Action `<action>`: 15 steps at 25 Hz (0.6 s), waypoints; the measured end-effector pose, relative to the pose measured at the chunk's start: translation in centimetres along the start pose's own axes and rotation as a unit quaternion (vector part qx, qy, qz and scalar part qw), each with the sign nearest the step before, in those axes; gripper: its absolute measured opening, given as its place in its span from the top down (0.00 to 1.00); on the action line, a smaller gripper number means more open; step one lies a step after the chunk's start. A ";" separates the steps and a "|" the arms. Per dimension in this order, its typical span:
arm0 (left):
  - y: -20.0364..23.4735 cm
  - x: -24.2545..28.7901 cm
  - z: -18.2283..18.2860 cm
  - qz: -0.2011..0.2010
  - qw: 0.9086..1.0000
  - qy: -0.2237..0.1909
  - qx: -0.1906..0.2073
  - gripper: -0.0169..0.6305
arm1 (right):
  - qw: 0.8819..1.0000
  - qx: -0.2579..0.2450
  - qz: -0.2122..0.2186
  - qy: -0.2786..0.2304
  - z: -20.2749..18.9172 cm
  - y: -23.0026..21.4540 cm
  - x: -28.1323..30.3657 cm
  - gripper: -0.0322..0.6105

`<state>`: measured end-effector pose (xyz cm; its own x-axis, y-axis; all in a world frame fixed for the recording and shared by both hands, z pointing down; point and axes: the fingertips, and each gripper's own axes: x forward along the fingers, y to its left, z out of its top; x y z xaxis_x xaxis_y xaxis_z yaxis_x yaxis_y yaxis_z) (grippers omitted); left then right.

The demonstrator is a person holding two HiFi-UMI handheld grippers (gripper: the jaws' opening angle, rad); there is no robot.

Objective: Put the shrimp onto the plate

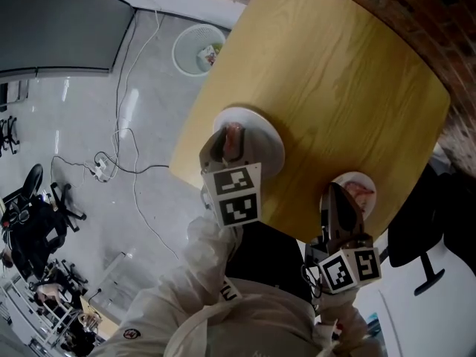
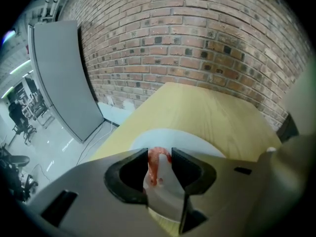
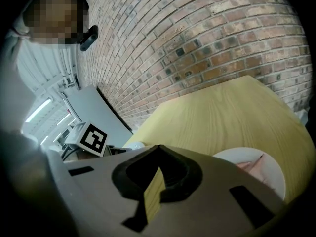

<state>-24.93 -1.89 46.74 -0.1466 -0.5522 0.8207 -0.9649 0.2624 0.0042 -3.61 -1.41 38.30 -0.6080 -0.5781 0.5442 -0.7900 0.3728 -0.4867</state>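
Red-orange and curled, the shrimp [image 2: 154, 165] stands upright between the jaws of the left gripper [image 2: 160, 153], directly over the broad white round plate [image 1: 272, 146] that sits near the edge of the pale round wooden table [image 1: 335, 73]. The jaws are partly spread, only as wide as the shrimp's arched back, and both tips meet its sides, so I read this as a pinch on the shrimp. Its paler lower end reaches down to the plate's surface, though from these angles I cannot be sure whether it already rests there or hangs just above.

That puts the task at the placing step: the shrimp is at the plate and is not yet let go. The next move, as I judge it, calls for settling the shrimp on the plate, spreading the jaws enough to clear its curve, and lifting straight away so that the tips do not drag it off the rim.

The right gripper [image 3: 158, 149] hovers with its jaws pressed together and nothing between them, beside a small white dish [image 3: 231, 158] nearer the person that holds pale pink pieces [image 3: 260, 170].
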 end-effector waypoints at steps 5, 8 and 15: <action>0.4 -0.4 0.3 -0.006 1.000 -0.013 0.011 0.74 | 1.000 0.002 -0.007 -0.004 -0.5 0.3 -0.4 0.91; 0.5 -1.0 0.7 -0.007 0.999 -0.023 0.028 0.74 | 1.000 0.005 -0.011 -0.009 -0.7 0.7 -0.9 0.91; -0.5 -2.4 1.4 -0.023 0.995 -0.049 0.082 0.74 | 0.999 0.021 -0.026 -0.032 -1.3 1.1 -2.3 0.91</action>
<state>-24.38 -1.84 43.99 -0.1141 -0.6379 0.7616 -0.9925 0.1065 -0.0595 -3.15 1.24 37.37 -0.5589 -0.6410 0.5262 -0.8157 0.3107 -0.4879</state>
